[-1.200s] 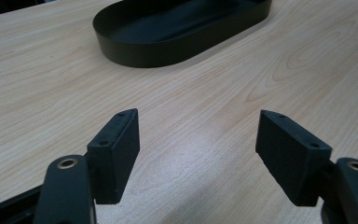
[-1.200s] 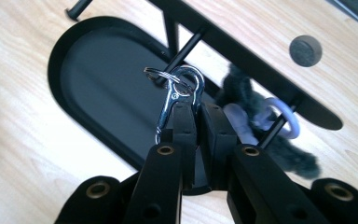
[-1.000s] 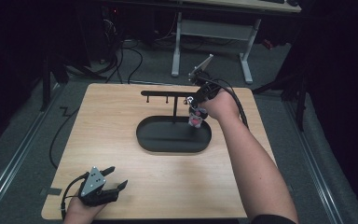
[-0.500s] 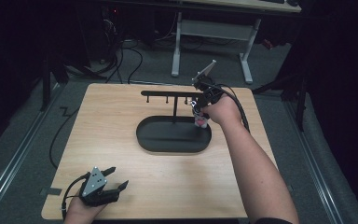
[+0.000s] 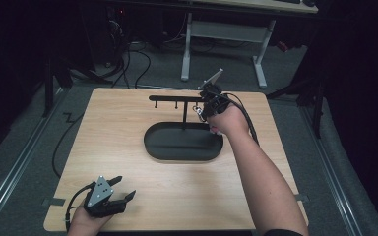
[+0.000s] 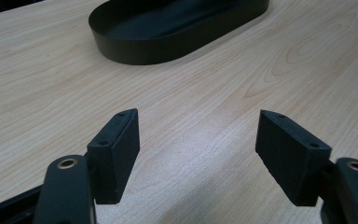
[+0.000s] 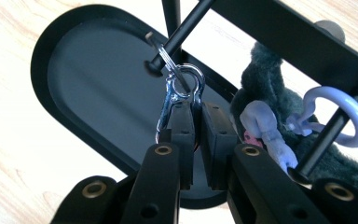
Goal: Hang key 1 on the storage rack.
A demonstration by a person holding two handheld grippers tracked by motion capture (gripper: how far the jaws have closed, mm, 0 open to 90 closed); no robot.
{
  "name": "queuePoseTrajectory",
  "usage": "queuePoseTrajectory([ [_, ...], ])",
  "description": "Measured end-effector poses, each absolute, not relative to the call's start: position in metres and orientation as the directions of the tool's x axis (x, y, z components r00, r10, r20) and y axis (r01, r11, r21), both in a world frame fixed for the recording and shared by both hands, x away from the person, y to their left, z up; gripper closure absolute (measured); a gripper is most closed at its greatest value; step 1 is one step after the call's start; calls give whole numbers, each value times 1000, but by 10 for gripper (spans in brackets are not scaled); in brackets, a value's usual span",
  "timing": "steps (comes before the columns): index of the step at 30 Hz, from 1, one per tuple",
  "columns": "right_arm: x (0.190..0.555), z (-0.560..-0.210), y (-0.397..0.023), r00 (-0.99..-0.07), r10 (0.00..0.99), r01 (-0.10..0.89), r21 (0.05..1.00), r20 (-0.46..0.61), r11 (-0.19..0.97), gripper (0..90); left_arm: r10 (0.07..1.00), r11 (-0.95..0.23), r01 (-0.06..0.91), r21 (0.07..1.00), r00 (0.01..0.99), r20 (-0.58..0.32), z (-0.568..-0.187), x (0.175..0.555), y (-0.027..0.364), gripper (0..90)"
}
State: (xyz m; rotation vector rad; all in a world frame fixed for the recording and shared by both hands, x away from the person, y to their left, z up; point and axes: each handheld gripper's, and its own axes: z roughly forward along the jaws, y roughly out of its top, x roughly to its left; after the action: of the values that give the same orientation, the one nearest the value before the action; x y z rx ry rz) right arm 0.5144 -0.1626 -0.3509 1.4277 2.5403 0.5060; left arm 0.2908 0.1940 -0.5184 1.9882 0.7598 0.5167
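The clasp (image 7: 179,100) is clamped by the right gripper (image 7: 198,116) at a peg (image 7: 179,35); it could slip off if released early. The left gripper (image 6: 196,144) is held apart, empty.

We count two hand-held grippers (image 5: 120,196) (image 5: 203,112), one black oval tray (image 5: 157,147), one black hanging rack (image 5: 174,98), one silver carabiner (image 7: 179,95), one lilac ring (image 7: 354,116) and one counter (image 5: 128,123).

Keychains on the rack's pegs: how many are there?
2. A silver carabiner clip sits on one peg, pinched by the right tongs; a lilac ring with a plush hangs on the neighbouring peg. Others may be hidden.
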Motion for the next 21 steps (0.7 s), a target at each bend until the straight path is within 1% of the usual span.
queuePoseTrajectory([
  [3,516,-353,-162,-525,851,787,383,4,484,837,690,-390,306,868,722,55,-518,291,194,311],
  [6,515,-356,-160,-516,857,793,372,-15,483,807,691,-388,307,869,721,53,-519,291,194,311],
  [8,515,-357,-160,-525,851,784,380,-15,491,793,690,-389,307,869,722,53,-519,291,194,311],
  [18,509,-356,-161,-531,847,780,388,-4,491,784,687,-395,306,866,724,57,-519,291,193,311],
  [21,505,-357,-162,-535,845,778,387,-7,495,765,688,-392,308,867,724,54,-519,292,193,309],
])
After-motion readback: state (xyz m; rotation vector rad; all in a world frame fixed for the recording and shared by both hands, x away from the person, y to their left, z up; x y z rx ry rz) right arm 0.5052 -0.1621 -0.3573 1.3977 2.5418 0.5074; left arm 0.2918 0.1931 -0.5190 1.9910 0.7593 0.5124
